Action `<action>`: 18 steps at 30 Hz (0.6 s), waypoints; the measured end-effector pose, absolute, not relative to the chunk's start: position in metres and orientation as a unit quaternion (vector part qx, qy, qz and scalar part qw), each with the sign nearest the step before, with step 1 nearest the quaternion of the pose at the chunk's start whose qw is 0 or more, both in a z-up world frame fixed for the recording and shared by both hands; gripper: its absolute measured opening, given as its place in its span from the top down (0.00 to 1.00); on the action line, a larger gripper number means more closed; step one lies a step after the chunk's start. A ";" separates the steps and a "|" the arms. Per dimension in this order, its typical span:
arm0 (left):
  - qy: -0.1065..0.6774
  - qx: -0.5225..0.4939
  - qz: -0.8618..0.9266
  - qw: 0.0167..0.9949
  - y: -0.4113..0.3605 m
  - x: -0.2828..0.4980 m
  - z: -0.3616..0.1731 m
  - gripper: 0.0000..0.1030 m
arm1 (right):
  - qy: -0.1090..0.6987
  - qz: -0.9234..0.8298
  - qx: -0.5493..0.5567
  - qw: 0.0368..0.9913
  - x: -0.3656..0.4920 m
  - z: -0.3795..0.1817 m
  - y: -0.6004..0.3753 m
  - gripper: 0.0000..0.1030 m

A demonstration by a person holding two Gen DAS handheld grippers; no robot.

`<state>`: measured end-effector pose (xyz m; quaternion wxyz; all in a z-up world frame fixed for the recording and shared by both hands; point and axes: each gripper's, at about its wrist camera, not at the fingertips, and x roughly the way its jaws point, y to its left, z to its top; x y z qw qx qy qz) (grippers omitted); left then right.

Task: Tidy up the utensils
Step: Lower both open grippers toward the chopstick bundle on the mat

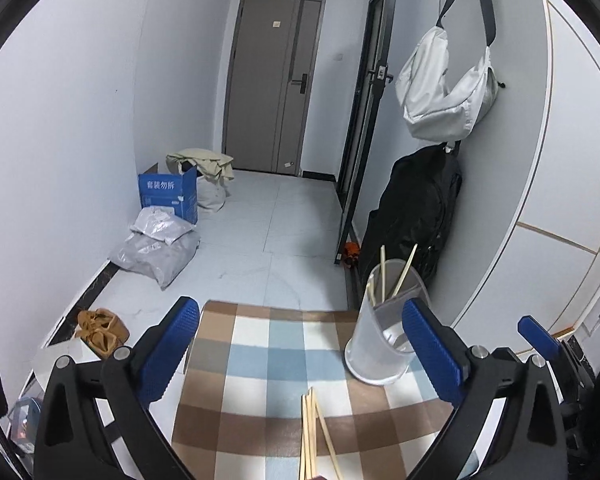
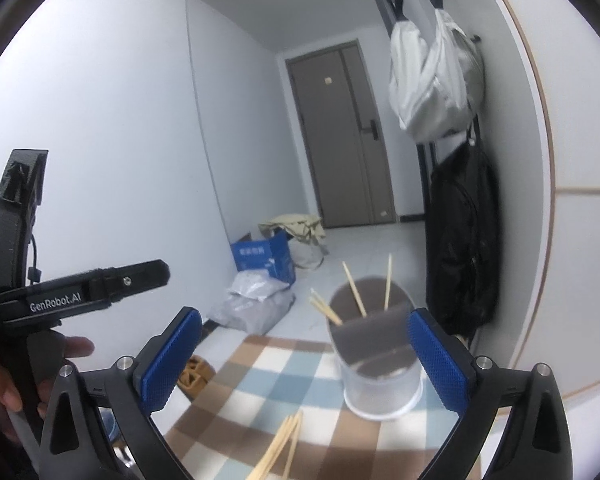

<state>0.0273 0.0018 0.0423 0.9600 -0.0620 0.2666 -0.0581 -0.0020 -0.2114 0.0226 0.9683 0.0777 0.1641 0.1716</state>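
Note:
A translucent utensil holder [image 1: 384, 336] [image 2: 380, 372] with an inner divider stands upright on the checked cloth [image 1: 260, 360] [image 2: 260, 392], near its far right corner. Several wooden chopsticks [image 1: 384, 272] [image 2: 354, 288] stick up out of it. A loose bundle of chopsticks [image 1: 312, 436] [image 2: 284, 444] lies on the cloth, nearer to me than the holder. My left gripper [image 1: 300, 306] is open wide above the cloth with nothing between its blue pads. My right gripper [image 2: 305, 315] is also open and empty, its right finger [image 2: 440, 360] overlapping the holder in view.
A black backpack [image 1: 416, 208] and a grey bag [image 1: 444, 88] hang on the right wall close behind the holder. On the floor beyond the table lie grey parcels [image 1: 156, 248], a blue box [image 1: 168, 196] and brown slippers [image 1: 100, 330]. A hand [image 2: 4, 384] holds the left gripper's body.

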 end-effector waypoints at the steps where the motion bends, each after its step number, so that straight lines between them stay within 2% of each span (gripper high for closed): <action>1: 0.267 -0.061 -0.055 0.960 0.003 0.026 0.038 0.04 | 0.167 0.170 0.077 0.968 -0.004 0.018 -0.210 0.00; 12: 0.293 -0.058 -0.036 0.954 0.016 0.022 -0.011 0.04 | 0.247 0.154 0.049 0.956 -0.002 -0.036 -0.193 0.03; 18: 0.310 -0.064 -0.016 0.948 0.035 0.029 -0.026 0.04 | 0.316 0.156 0.028 0.936 0.017 -0.064 -0.179 0.22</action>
